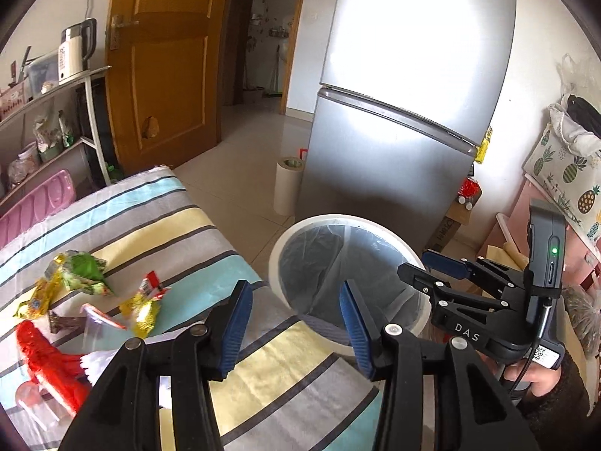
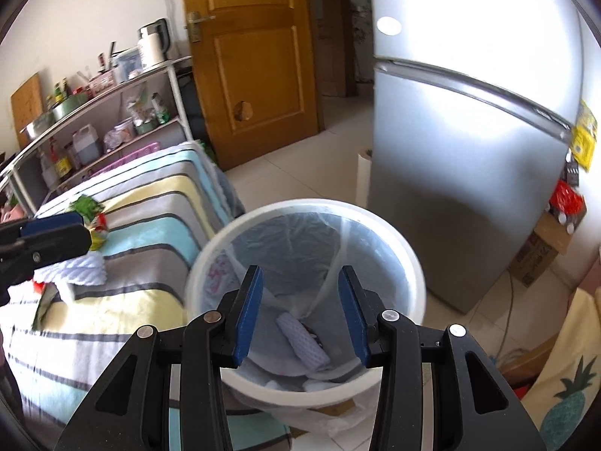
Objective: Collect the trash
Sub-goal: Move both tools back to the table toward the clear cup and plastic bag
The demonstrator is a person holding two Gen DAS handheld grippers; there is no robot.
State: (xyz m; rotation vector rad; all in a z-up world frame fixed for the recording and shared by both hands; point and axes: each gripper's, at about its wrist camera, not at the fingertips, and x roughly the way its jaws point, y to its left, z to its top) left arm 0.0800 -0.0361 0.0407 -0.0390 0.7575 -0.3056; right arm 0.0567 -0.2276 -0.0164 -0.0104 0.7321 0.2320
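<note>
Both hand-held grippers, left (image 1: 296,323) and right (image 2: 300,314), part-open and empty over bin (image 2: 409,263); wrappers (image 1: 84,270) at 9 o'clock.

Our left gripper (image 1: 296,323): jaws apart, nothing between them, over the striped cloth (image 1: 180,225).
Bin (image 1: 349,282): white, lined with a clear bag, just past the cloth's edge.
Right gripper (image 1: 435,267): over the bin's right rim.
Wrappers (image 1: 86,270): scattered at left on the cloth.
Fridge (image 1: 405,112): behind the bin.
</note>
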